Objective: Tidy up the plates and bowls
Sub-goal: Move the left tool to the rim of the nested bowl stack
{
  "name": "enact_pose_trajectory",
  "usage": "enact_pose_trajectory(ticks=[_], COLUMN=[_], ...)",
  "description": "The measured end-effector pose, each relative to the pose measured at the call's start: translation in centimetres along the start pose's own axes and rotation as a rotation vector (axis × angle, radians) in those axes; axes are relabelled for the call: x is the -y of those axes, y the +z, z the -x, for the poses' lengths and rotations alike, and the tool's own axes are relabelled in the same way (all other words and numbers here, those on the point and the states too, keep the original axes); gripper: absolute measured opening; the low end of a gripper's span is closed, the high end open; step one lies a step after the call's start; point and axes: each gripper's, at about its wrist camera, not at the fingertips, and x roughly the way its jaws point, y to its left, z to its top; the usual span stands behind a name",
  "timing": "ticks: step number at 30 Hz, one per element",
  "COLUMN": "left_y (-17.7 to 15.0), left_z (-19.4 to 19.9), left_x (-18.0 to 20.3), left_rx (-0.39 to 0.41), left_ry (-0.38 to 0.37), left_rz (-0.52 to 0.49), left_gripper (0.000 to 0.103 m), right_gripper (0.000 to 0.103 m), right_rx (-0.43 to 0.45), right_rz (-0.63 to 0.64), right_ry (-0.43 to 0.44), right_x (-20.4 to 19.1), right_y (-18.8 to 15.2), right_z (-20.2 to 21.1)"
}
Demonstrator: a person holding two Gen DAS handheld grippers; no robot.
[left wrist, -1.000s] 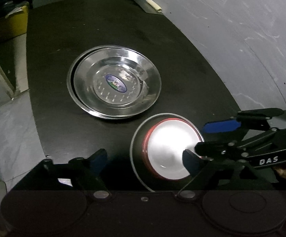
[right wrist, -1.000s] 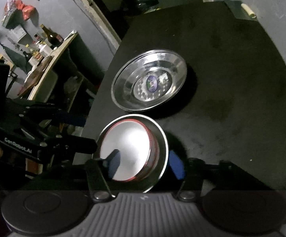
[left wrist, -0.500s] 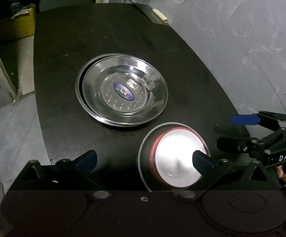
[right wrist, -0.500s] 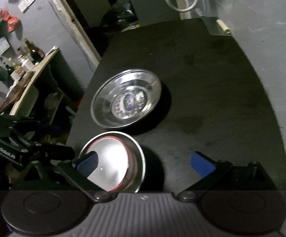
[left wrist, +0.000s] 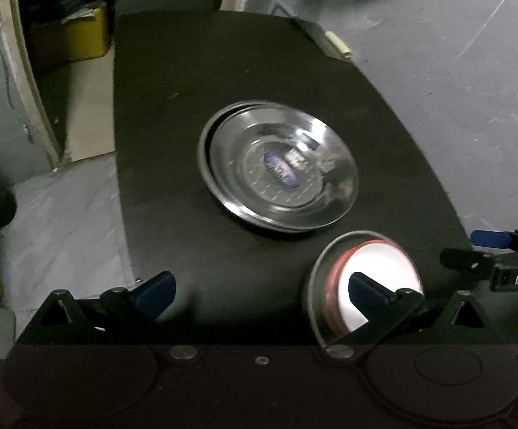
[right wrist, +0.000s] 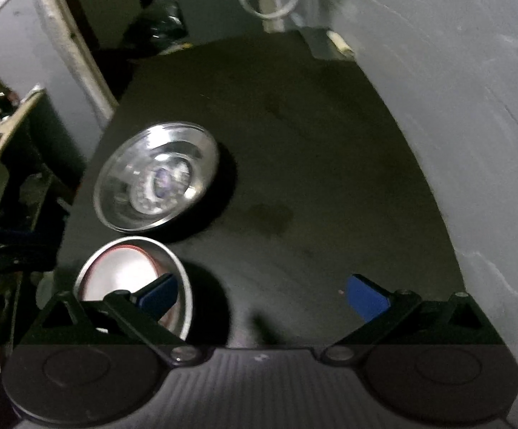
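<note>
- Both grippers have just been opening, and the right gripper [right wrist: 260,295] has let go of the red-walled bowl [left wrist: 377,287] it straddled a second ago; its jaws now stand wide with only one pad over the bowl.
- The left gripper [left wrist: 260,289] is spread wide too, empty, bare tabletop [left wrist: 194,114] between its pads.
- The red-walled bowl, white inside, sits nested in a shallow steel bowl [left wrist: 316,286] at the near edge.
- Just behind it: two round shiny steel plates [left wrist: 284,168], stacked slightly off-centre, with a blue oval sticker in the middle.
</note>
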Motion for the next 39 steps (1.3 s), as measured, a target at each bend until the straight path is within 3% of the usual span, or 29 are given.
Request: enact_pose_trajectory(ticks=[8,17,23,39], left_y=[-0.5,-0.6,-0.6,-0.4], left_z=[-1.0,-2.2,-2.8,-3.2], left_x=[0.3,1.1,1.7,1.8], left_rx=[-0.053,-0.094,-0.111,-0.12], left_ry=[0.001,0.045,0.048,0.076], left_rz=[-0.045,-0.084,-0.09,-0.099], left_gripper=[0.102,0.102,0.102,0.102], right_gripper=[0.103,0.103,0.103,0.103], right_rx=[-0.076,-0.096,-0.145,-0.188], right_rz=[-0.006,0.026,0.047,0.107], right_ry=[0.017,0.033,0.002,0.044], right_x=[0.2,-0.4,-0.6,-1.4], right_y=[-0.8,-0.8,-0.9,-0.9], right_z=[-0.9,-1.1,-1.9,-2.9])
